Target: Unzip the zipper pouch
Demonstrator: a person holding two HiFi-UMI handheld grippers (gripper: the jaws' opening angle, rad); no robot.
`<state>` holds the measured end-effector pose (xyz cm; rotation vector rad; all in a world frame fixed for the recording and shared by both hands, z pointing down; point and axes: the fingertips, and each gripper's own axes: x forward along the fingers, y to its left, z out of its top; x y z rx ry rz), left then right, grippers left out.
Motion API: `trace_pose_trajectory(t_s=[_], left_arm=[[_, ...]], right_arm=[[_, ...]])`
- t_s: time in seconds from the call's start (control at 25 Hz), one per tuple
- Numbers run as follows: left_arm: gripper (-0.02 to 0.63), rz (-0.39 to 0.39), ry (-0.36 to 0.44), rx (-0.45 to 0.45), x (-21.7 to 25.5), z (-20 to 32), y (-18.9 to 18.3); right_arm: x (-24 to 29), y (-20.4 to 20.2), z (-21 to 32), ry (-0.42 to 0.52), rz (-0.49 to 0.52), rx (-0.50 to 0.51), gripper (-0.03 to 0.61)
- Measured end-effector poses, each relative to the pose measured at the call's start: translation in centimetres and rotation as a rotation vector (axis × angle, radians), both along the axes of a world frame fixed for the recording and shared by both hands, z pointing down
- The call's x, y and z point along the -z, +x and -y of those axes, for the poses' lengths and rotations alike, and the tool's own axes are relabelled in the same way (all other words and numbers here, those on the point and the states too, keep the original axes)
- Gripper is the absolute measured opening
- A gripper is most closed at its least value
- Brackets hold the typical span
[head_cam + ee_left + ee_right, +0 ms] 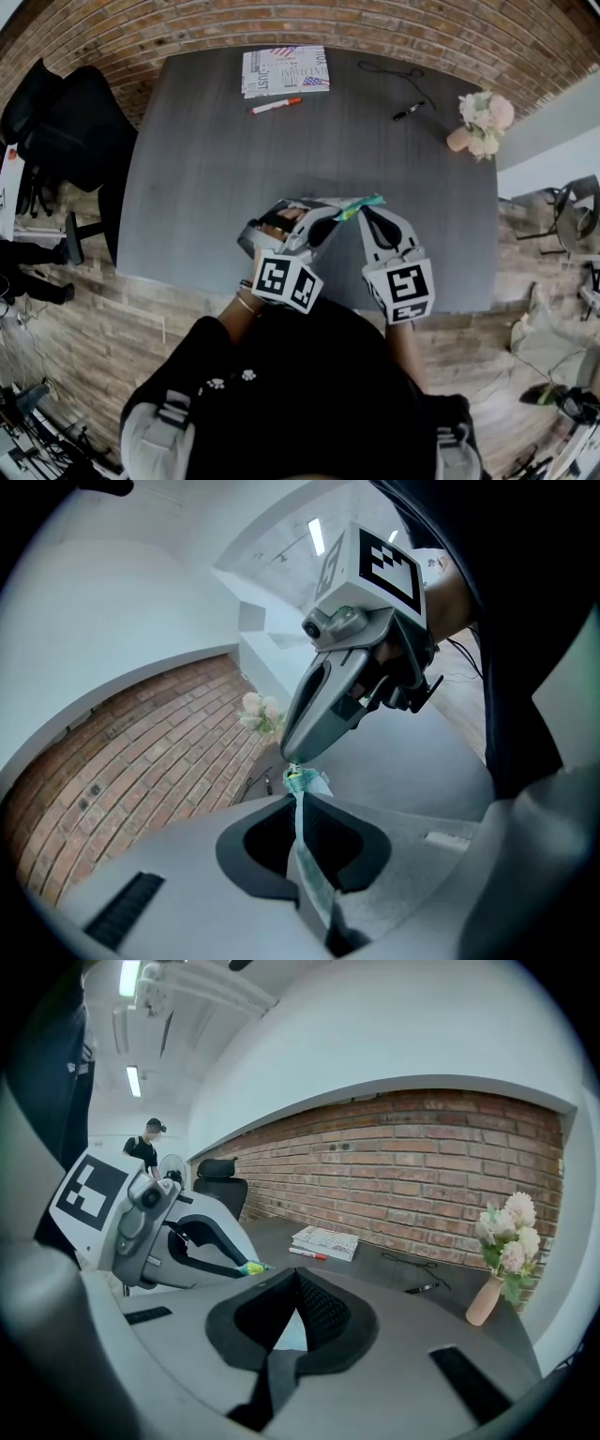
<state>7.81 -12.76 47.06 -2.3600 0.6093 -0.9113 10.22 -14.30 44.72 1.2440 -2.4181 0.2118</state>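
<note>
Grey table (281, 187), brick wall behind; book (285, 71) and flower vase (483, 125) at the far side. Left gripper (300, 803): jaws pinched tight on pouch fabric. Right gripper (292, 1277): likewise clamped on it. Zipper pouch (359, 205): teal, stretched in the air between both, above the table's near edge. Step: bracing (zip seemingly unopened). Next: anchor one end, draw the pull along.

Left tongs (337, 215) clamped, right tongs (369, 212) clamped
</note>
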Motion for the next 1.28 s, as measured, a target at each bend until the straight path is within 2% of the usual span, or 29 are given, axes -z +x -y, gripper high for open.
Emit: trace_pose_trajectory(t_s=[0.52,0.68,0.92,1.12,1.28], left_arm=[[0.009,-0.014,-0.008,-0.008,0.0,0.0,0.0],[0.009,-0.021,-0.011,-0.011,0.1,-0.1,0.0],[0.009,-0.025,-0.012,-0.013,0.2,-0.2,0.0],[0.009,-0.034,-0.016,-0.013,0.3,-0.2,-0.1],[0.009,-0.042,-0.017,-0.014,0.4,-0.3,-0.2]], right_arm=[[-0.4,1.0,0.5,-0.005,-0.006,-0.029,0.0],[-0.6,1.6,0.9,0.027,0.0,-0.013,0.0],[-0.4,2.0,0.8,0.0,-0.01,-0.05,0.0],[-0.5,2.3,1.1,0.044,-0.01,-0.033,0.0],[-0.4,2.8,1.1,0.018,-0.014,-0.067,0.0]])
